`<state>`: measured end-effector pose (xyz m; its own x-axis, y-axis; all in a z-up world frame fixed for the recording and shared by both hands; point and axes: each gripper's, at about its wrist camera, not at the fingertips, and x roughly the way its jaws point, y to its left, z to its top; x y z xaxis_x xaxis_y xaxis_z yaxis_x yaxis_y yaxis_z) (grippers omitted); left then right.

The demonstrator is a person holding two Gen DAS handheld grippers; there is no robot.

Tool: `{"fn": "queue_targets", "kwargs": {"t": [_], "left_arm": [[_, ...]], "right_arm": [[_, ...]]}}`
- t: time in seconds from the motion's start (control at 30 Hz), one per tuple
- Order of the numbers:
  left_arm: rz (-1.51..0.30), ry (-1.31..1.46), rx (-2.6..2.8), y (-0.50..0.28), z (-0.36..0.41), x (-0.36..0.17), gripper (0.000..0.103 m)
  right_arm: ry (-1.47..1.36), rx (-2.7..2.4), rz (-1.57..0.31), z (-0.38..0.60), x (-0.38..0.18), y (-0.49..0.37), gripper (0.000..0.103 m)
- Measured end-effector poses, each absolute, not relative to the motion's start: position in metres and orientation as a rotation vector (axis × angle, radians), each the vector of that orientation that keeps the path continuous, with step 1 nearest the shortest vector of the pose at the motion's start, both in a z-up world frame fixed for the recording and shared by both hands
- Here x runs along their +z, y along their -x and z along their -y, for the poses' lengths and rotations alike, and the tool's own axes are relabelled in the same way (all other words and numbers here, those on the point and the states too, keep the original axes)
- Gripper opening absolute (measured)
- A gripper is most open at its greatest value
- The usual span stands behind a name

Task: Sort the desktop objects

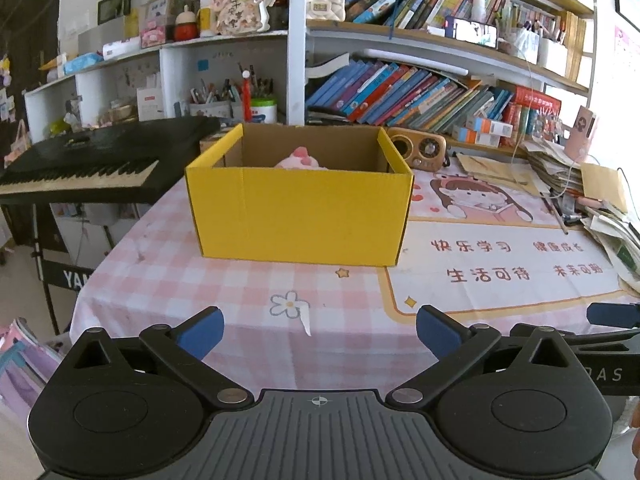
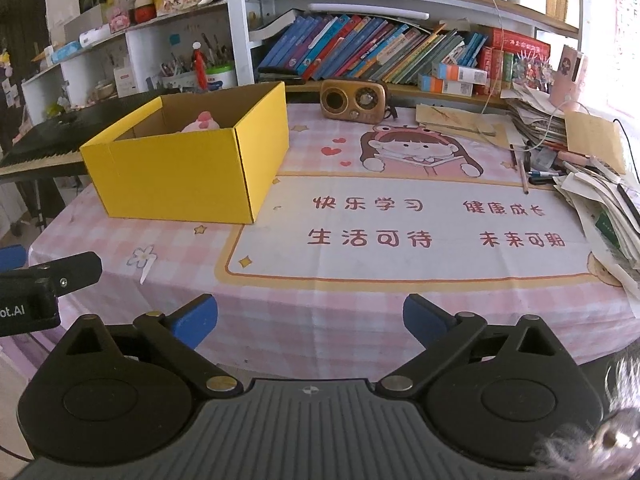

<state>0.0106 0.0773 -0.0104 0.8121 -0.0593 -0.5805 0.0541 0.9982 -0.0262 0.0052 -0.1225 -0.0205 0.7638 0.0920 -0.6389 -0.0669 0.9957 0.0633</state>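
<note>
yellow box point(image 1: 300, 216) frame centre, open top to take sorted items | pink plush toy point(image 1: 302, 159) already inside | left gripper point(image 1: 318, 330) fingers apart, empty | right gripper point(image 2: 310, 320) fingers apart, empty, low over the tablecloth point(image 2: 360, 320), likely ready for another pick

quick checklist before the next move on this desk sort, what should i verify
1. Left claw open and holding nothing: ok, its jaws stand wide with only tablecloth between them.
2. Right claw open and holding nothing: ok, wide apart, nothing between the pads.
3. Yellow box upright with its top open: ok.
4. Room left in the box: cannot tell, only the top of a pink plush toy shows over the rim.
5. Next thing to sort within view: ok, pens lie at the right by the paper stack.
6. Path from claws to box free: ok, bare tablecloth lies between them.
</note>
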Motion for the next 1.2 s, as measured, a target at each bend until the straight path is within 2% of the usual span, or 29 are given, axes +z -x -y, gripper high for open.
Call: {"fn": "queue_targets", "kwargs": {"t": [1.2], "left_arm": [[-0.663, -0.001, -0.078, -0.0197, -0.0775, -0.0153, 0.103]], "right_arm": [[-0.043, 0.074, -0.714, 0.1234, -0.0236, -0.0089, 0.103]]}}
